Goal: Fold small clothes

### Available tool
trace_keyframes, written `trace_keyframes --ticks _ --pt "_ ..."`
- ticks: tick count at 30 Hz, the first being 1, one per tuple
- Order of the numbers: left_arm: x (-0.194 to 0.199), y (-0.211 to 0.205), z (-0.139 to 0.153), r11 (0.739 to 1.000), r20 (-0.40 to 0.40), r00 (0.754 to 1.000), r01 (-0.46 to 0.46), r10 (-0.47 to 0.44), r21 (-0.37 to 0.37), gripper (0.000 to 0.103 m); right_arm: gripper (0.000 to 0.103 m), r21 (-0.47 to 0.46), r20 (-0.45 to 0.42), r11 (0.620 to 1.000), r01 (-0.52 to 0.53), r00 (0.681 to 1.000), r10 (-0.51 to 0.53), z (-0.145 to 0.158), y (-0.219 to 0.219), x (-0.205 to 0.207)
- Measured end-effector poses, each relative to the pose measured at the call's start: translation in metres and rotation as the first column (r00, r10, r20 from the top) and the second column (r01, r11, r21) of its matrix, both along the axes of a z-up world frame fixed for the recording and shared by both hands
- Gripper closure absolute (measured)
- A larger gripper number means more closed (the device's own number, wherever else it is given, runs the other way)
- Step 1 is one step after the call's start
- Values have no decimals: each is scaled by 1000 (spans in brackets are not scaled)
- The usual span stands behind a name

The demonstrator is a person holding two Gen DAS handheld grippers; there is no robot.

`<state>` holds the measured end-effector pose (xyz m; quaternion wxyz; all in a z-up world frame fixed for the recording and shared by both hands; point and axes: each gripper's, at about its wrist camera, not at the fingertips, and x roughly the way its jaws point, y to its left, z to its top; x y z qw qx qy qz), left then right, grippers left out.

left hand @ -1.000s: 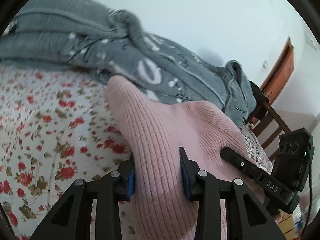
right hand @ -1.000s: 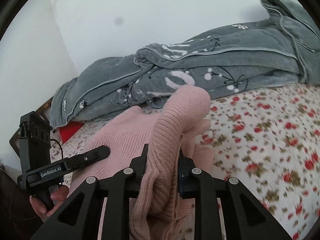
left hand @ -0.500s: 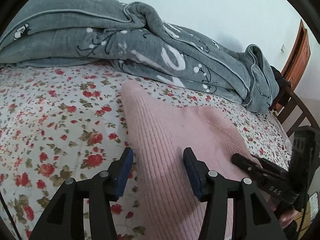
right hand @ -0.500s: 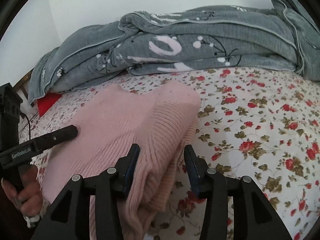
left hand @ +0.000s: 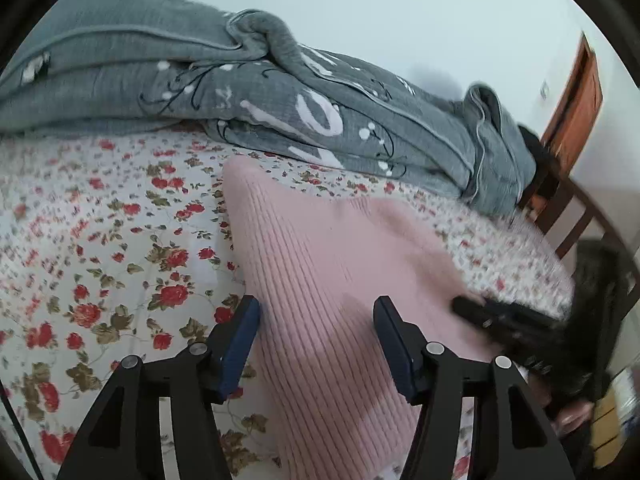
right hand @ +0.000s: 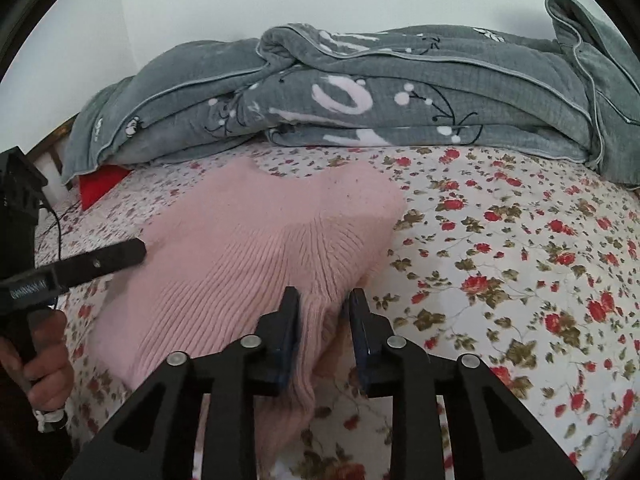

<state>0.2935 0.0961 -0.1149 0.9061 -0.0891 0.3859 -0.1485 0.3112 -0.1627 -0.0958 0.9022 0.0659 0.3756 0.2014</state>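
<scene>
Pink sweater (right hand: 256, 264) folded on the bed (right hand: 520, 264); left gripper (left hand: 316, 340) has just been opening, jaws now wide over it; right gripper (right hand: 324, 320) has just been closing, jaws narrow around a fold; smoothing remains

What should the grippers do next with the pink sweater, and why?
Probably lift the left gripper clear of the pink sweater. Its jaws have just been opening and stand apart over the knit, which lies flat on the flowered bedsheet. The right gripper, its jaws just closing, has the sweater's edge between them.

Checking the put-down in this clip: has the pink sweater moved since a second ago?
Yes. The sweater has come down: it was held up in front of the grey blanket and now lies flat on the floral sheet, below the blanket.
</scene>
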Motion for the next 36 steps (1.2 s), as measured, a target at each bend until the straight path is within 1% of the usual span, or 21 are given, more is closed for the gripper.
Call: trace_keyframes --ticks 3,5,7,8,9,11,13,14,15,18,22,23,25,26,27,28,29,30,36 --pt "-8 -6 -2 998 12 1000 13 -14 54 42 78 26 19 1000 -12 1000 12 3 -5 -10" --pt "-12 -6 -9 997 -4 1000 14 -14 81 39 79 39 14 999 -21 1000 20 1 -7 -15" --pt "-14 -5 -21 995 -44 999 29 -25 99 38 79 18 -35 1000 -17 999 17 -13 -4 -12" --pt "-16 -4 -24 995 -51 998 33 -28 94 38 79 18 -58 1000 -11 998 12 -19 -4 -11" --pt "-18 -2 -25 996 -51 998 34 -30 85 38 79 40 -62 999 -10 998 13 -21 -7 -11" --pt "-22 2 -20 997 -39 999 33 -30 72 38 78 56 -63 998 -26 998 29 -16 -11 -13" --pt "-23 5 -11 998 -11 999 30 -30 48 38 78 58 -19 998 -39 999 40 -3 -16 -18" --pt "-22 7 -7 999 2 1000 23 -23 34 39 75 63 3 997 -36 999 36 2 -18 -20" --pt "-19 8 -3 1000 10 1000 12 -12 17 39 75 76 28 997 -31 999 29 8 -19 -21" --pt "-7 8 6 1000 26 1000 -8 9 -15 40 75 99 65 995 -16 998 10 19 -14 -14" --pt "11 2 15 999 42 999 3 -1 -44 40 76 65 116 998 -17 993 9 29 1 2" --pt "15 -1 14 999 41 999 10 -9 -34 40 80 57 120 998 -26 993 19 29 6 6" --pt "21 -10 5 1000 21 1000 1 -1 26 40 85 2 94 999 -39 995 38 18 17 16" --pt "21 -13 1 998 18 1000 -9 8 58 40 85 -36 70 999 -32 997 34 9 22 20" --pt "22 -18 -4 994 15 1000 -22 20 108 40 85 -79 38 997 -17 999 20 -3 26 24" --pt "22 -21 -9 987 9 999 -32 31 156 40 85 -84 35 996 -4 999 7 -9 26 25" --pt "23 -24 -13 981 1 999 -38 39 188 40 85 -73 44 997 0 999 3 -9 23 23" --pt "22 -24 -15 980 1 999 -41 42 193 39 85 -58 44 998 -5 999 8 -8 21 23" --pt "22 -15 -19 989 -11 998 -54 56 140 37 83 -29 44 1000 2 999 0 -12 16 22"
